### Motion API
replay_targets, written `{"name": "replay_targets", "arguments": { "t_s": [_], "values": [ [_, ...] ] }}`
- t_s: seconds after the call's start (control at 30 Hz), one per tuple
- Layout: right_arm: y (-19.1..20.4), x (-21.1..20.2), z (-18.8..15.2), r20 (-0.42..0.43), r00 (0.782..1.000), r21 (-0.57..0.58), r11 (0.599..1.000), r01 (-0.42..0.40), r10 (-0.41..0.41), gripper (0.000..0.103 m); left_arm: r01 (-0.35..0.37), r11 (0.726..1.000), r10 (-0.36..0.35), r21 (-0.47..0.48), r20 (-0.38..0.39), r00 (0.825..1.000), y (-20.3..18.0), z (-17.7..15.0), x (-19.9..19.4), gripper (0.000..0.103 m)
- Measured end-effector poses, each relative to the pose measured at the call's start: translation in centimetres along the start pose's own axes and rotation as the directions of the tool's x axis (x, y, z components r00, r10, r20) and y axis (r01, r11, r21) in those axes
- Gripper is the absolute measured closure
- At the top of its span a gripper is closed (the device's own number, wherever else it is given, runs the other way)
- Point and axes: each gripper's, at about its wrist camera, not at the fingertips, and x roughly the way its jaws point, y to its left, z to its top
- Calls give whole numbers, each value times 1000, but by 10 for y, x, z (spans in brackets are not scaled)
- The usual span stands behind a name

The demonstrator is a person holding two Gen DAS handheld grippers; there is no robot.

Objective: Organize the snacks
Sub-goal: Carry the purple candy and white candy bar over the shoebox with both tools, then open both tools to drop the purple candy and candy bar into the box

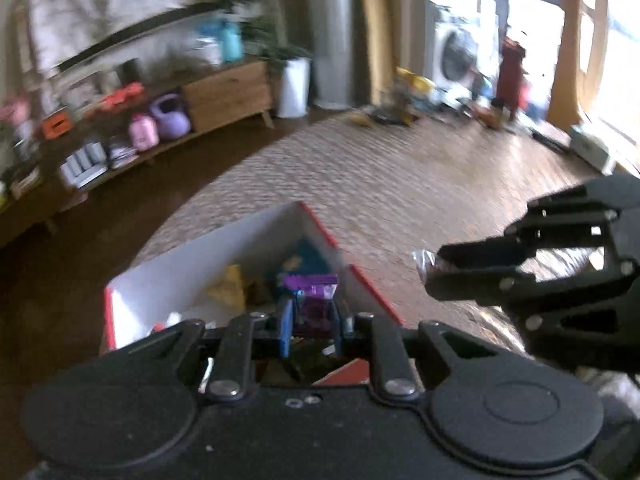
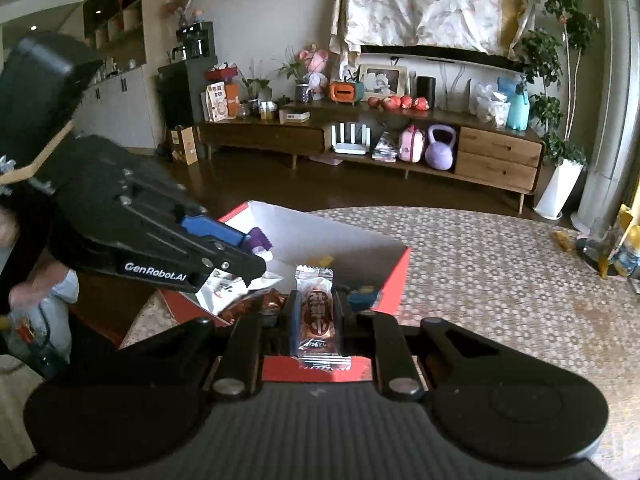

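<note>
A red box with white inner walls (image 1: 192, 264) (image 2: 396, 276) stands on the patterned table and holds several snack packets. My left gripper (image 1: 312, 316) is shut on a purple snack packet (image 1: 312, 292) and holds it over the box; it shows in the right wrist view (image 2: 256, 252) reaching in from the left. My right gripper (image 2: 318, 316) is shut on a brown and clear wrapped snack bar (image 2: 318, 312) above the box's near edge. In the left wrist view the right gripper (image 1: 432, 268) comes in from the right, with a bit of wrapper at its tip.
The table has a woven patterned cover (image 2: 500, 264). A long wooden sideboard (image 2: 400, 140) with ornaments, a purple kettlebell (image 2: 440, 152) and a pink bag stands behind. A potted plant (image 2: 560, 184) stands at the right. A washing machine (image 1: 456, 48) is far off.
</note>
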Motion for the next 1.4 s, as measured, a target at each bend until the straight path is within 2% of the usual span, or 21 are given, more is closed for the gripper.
{"name": "replay_targets", "arguments": {
  "t_s": [0.13, 0.2, 0.37, 0.5, 0.73, 0.87, 1.0, 1.23, 1.4],
  "values": [
    [14, 14, 4, -4, 1000, 1, 1000, -8, 8, 87, -61, 992, 64, -107, 19, 998, 14, -9, 0, 86],
    [19, 21, 5, -7, 1000, -5, 1000, -5, 5, 87, -59, 984, 65, -168, 30, 997, 27, -14, -2, 86],
    [25, 45, 8, -22, 1000, -3, 1000, -5, 5, 87, -105, 963, 125, -247, 66, 990, 47, -23, -2, 86],
    [28, 74, 14, -53, 999, 3, 1000, 12, -12, 87, -119, 946, 141, -300, 52, 989, 63, -26, 10, 86],
    [26, 120, 14, -121, 991, 34, 998, 59, -54, 87, -146, 930, 155, -338, 1, 988, 80, -35, 42, 86],
    [15, 132, 7, -164, 985, 77, 995, 69, -55, 87, -139, 927, 134, -349, -39, 990, 84, -41, 59, 86],
    [10, 142, 1, -205, 977, 99, 992, 82, -61, 87, -154, 933, 134, -326, -85, 987, 83, -44, 73, 86],
    [9, 150, -6, -253, 966, 119, 990, 80, -47, 87, -133, 946, 90, -297, -153, 984, 79, -47, 91, 84],
    [10, 147, -9, -263, 964, 139, 988, 64, -25, 86, -115, 952, 73, -284, -155, 985, 72, -50, 90, 75]
  ]
}}
